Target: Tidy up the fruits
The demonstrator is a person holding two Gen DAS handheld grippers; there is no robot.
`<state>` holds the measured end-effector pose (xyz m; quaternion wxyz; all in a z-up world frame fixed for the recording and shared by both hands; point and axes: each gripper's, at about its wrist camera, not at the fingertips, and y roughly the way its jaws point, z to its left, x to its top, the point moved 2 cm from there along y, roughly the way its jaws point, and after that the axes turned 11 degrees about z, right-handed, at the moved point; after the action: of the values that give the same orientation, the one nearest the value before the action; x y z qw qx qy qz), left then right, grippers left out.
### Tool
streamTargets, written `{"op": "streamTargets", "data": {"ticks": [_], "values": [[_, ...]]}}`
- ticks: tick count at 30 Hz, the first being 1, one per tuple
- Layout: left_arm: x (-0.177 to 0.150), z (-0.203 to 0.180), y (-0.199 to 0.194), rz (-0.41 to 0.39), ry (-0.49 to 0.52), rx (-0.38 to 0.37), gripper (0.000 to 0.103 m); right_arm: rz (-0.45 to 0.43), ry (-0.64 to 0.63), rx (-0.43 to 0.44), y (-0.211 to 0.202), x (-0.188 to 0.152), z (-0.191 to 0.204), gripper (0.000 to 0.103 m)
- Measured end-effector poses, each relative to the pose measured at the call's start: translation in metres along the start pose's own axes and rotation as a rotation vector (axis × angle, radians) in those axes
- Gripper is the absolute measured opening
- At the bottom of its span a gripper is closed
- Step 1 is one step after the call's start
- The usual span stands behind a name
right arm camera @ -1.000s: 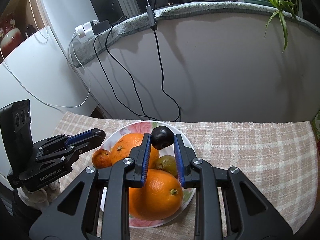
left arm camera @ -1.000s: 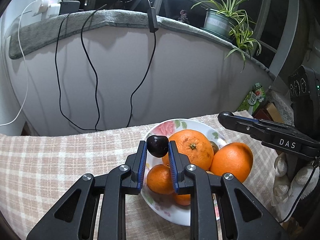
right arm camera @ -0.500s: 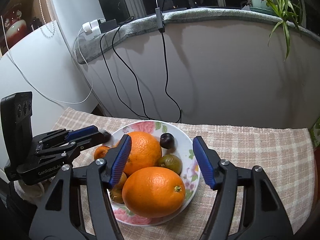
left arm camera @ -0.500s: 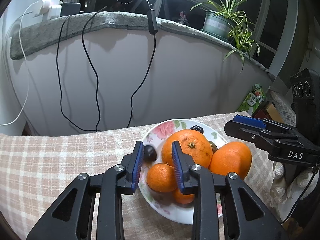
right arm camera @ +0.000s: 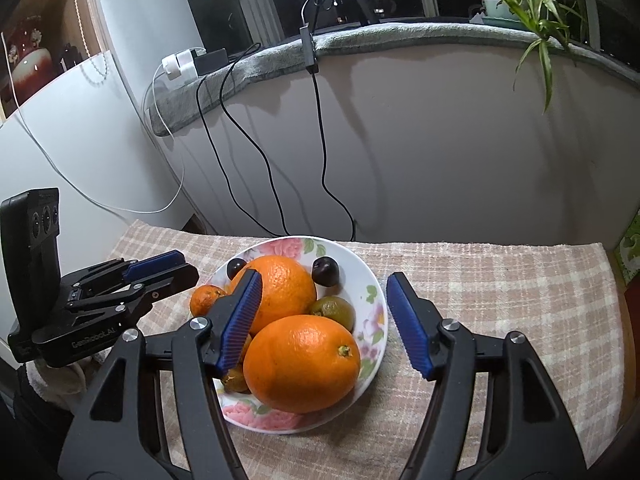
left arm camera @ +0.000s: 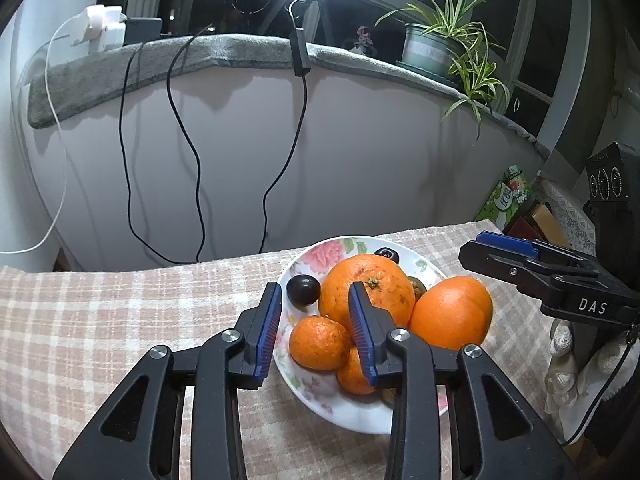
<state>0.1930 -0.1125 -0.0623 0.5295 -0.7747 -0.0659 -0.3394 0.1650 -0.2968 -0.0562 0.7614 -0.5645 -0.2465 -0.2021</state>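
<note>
A floral plate (left arm camera: 400,416) (right arm camera: 372,280) on the checked cloth holds two big oranges (left arm camera: 368,290) (right arm camera: 302,362), small mandarins (left arm camera: 319,343), a greenish fruit (right arm camera: 334,312) and two dark plums. One plum (left arm camera: 303,290) lies at the plate's left rim, just beyond my left gripper (left arm camera: 315,294). That gripper's jaws are opening, with nothing pressed between them. The other plum (right arm camera: 325,272) rests at the plate's far side. My right gripper (right arm camera: 324,276) hovers open and wide over the front orange. Each gripper shows in the other's view, the left gripper (right arm camera: 172,264) and the right gripper (left arm camera: 480,244).
The checked tablecloth (left arm camera: 100,320) spreads to the left of the plate and also to its right (right arm camera: 500,300). A curved wall with hanging black cables (left arm camera: 192,160) stands behind the table. A green carton and boxes (left arm camera: 512,200) sit at the far right, and a potted plant (left arm camera: 432,48) on the ledge.
Both grippers let go of the dark plums, which now lie on the plate. The right jaws spread wide, the left ones parted a little, and both drew back slightly.
</note>
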Motion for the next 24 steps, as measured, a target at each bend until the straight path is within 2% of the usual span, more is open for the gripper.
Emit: {"op": "streamTargets", "data": {"ticks": [1, 3, 5, 7, 11, 16, 21, 24], "values": [[-0.001, -0.001, -0.002, -0.003, 0.004, 0.003, 0.033, -0.002, 0.001, -0.002, -0.001, -0.001, 0.0, 0.068], [-0.002, -0.004, -0.006, -0.008, 0.008, 0.013, 0.04, -0.004, 0.003, -0.005, -0.004, -0.004, 0.001, 0.068], [-0.003, -0.006, -0.01, -0.019, 0.005, 0.022, 0.053, -0.009, 0.003, -0.011, -0.007, -0.007, 0.002, 0.068], [-0.005, -0.008, -0.015, -0.026, 0.007, 0.029, 0.054, -0.018, 0.002, -0.019, -0.01, -0.009, 0.003, 0.075], [-0.009, -0.013, -0.024, -0.04, 0.004, 0.041, 0.067, -0.037, 0.008, -0.034, -0.019, -0.014, 0.005, 0.08], [-0.021, -0.019, -0.038, -0.053, -0.001, 0.083, 0.073, -0.06, 0.01, -0.069, -0.031, -0.024, 0.008, 0.09], [-0.034, -0.025, -0.048, -0.052, -0.01, 0.133, 0.078, -0.067, -0.005, -0.119, -0.039, -0.034, 0.013, 0.092], [-0.041, -0.027, -0.054, -0.055, -0.029, 0.164, 0.08, -0.07, -0.014, -0.155, -0.043, -0.04, 0.016, 0.097]]}}
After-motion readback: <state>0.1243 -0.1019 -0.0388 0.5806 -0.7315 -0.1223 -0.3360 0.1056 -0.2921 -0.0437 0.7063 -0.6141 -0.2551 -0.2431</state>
